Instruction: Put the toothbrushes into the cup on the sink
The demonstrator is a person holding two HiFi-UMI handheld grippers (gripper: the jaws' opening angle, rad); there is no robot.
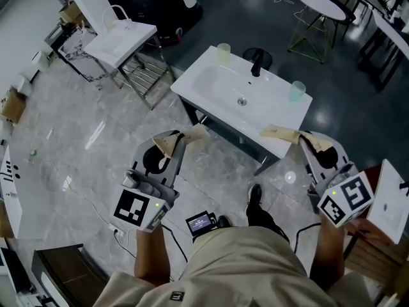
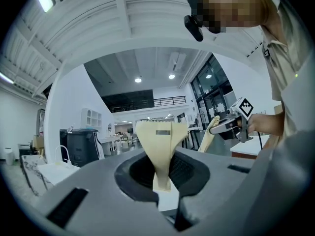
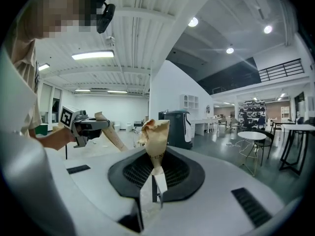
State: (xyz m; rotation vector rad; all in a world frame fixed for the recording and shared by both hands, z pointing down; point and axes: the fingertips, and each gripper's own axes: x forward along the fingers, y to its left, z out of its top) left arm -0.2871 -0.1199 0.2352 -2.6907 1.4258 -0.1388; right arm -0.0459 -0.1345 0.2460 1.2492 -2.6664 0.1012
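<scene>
A white sink (image 1: 211,91) on a dark stand is ahead of me, with a black tap (image 1: 257,62). One pale cup (image 1: 223,53) stands at its far left corner and another pale cup (image 1: 297,91) at its right end. My left gripper (image 1: 171,147) (image 2: 162,183) is shut on a tan paper-wrapped toothbrush (image 1: 192,133) (image 2: 160,141), held just short of the sink's near left edge. My right gripper (image 1: 311,144) (image 3: 155,181) is shut on a second paper-wrapped toothbrush (image 1: 280,133) (image 3: 154,139), whose tip lies over the sink's near right corner.
A second white basin (image 1: 120,41) on a metal rack stands at the back left. A round table (image 1: 321,5) and desks are at the far right. A white board (image 1: 390,200) is at my right. My shoe (image 1: 254,198) is on the grey floor under the sink's edge.
</scene>
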